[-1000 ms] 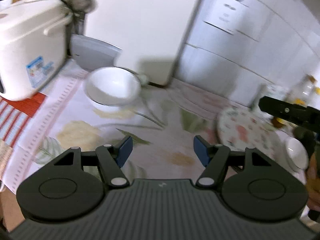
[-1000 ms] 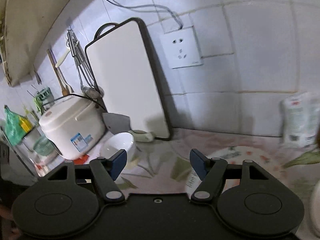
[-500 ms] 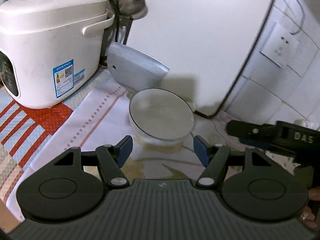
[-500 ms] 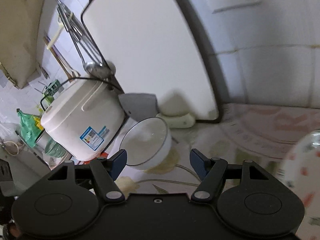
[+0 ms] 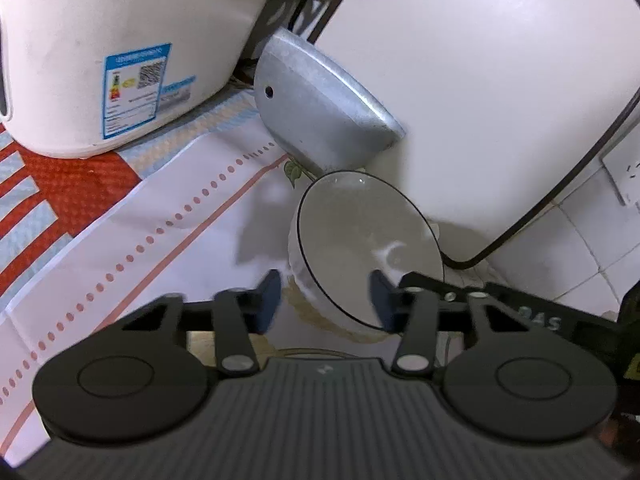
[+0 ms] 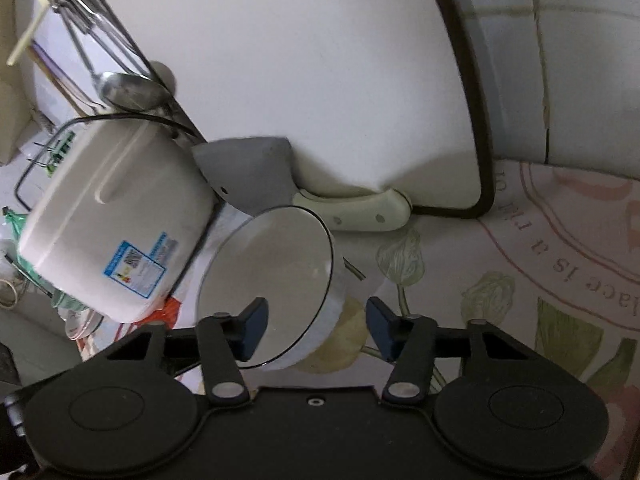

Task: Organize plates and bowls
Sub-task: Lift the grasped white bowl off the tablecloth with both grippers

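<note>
— How many bowls were by the rice cooker (image 5: 116, 52)?
— One white bowl (image 5: 366, 248), just beside it, before the cutting board (image 5: 460, 80); two grippers, left gripper (image 5: 324, 300) and right gripper (image 6: 314, 326), were closing around its rim; neither gripped yet.

Glossy glazed bowl (image 5: 368, 248); matt metal lid (image 5: 320, 112); printed cloth (image 5: 168, 216).

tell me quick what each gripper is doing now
left gripper: open, jaws closing around the white bowl rim, no grip yet
right gripper: open, closing around the same rim
</note>
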Action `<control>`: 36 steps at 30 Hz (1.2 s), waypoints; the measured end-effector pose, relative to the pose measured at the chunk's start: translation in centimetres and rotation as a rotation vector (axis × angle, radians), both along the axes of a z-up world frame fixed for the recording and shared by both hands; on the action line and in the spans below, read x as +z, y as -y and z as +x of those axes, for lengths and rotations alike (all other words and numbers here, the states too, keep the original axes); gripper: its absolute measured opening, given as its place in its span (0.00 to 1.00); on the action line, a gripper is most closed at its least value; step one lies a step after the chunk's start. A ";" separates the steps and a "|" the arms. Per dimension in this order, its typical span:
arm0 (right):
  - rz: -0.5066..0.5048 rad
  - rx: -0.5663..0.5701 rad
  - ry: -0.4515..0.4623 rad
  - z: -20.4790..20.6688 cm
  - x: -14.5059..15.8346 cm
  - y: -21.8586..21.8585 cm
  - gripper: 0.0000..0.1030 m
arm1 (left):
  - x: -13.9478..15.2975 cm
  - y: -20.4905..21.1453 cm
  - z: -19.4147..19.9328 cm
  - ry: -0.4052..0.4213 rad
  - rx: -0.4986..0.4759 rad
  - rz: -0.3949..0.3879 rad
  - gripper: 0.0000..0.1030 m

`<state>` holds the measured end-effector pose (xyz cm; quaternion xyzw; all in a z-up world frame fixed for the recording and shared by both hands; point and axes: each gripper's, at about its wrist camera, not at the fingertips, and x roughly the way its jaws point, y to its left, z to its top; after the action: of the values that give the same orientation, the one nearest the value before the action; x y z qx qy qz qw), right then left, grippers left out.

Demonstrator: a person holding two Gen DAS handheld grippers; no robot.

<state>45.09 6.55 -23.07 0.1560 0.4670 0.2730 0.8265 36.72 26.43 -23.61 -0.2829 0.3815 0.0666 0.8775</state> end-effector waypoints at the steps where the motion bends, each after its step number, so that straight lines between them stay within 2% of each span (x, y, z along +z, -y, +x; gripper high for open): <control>1: 0.006 0.003 -0.016 0.2 -0.2 0.0 0.41 | -0.2 0.0 0.3 -0.017 0.004 -0.008 0.30; 4: 0.047 -0.031 -0.038 0.3 -0.9 0.5 0.38 | -0.7 0.1 0.8 -0.042 0.016 -0.007 0.26; 10: 0.019 -0.042 -0.029 0.6 -1.4 -0.2 0.32 | -1.1 0.4 1.3 -0.065 0.021 0.007 0.25; 12: 0.007 -0.044 -0.041 0.8 -1.9 -0.7 0.23 | -1.6 0.4 1.6 -0.090 0.020 -0.015 0.22; 14: -0.027 -0.042 -0.041 0.7 -2.1 -1.1 0.12 | -2.7 0.2 2.2 -0.164 0.033 -0.079 0.16; 15: -0.035 -0.044 -0.031 0.5 -2.1 -1.2 0.13 | -2.9 0.1 1.9 -0.157 0.063 -0.099 0.14; 18: -0.033 -0.048 -0.028 0.1 -2.0 -1.1 0.12 | -2.9 0.1 1.4 -0.140 0.080 -0.094 0.13; 21: -0.031 -0.048 -0.034 -0.6 -1.6 -0.6 0.13 | -2.5 0.5 0.5 -0.143 0.067 -0.091 0.13; 31: 0.038 -0.101 -0.054 -4.8 2.0 3.1 0.12 | 2.3 4.1 -3.2 -0.121 0.010 -0.032 0.13; 36: -0.002 -0.121 -0.061 -7.4 4.3 4.9 0.12 | 4.7 6.0 -4.8 -0.140 -0.048 -0.018 0.13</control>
<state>37.69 1.64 -18.74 0.1912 0.4819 0.2169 0.8271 31.93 20.39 -18.92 -0.2762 0.4491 0.0617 0.8475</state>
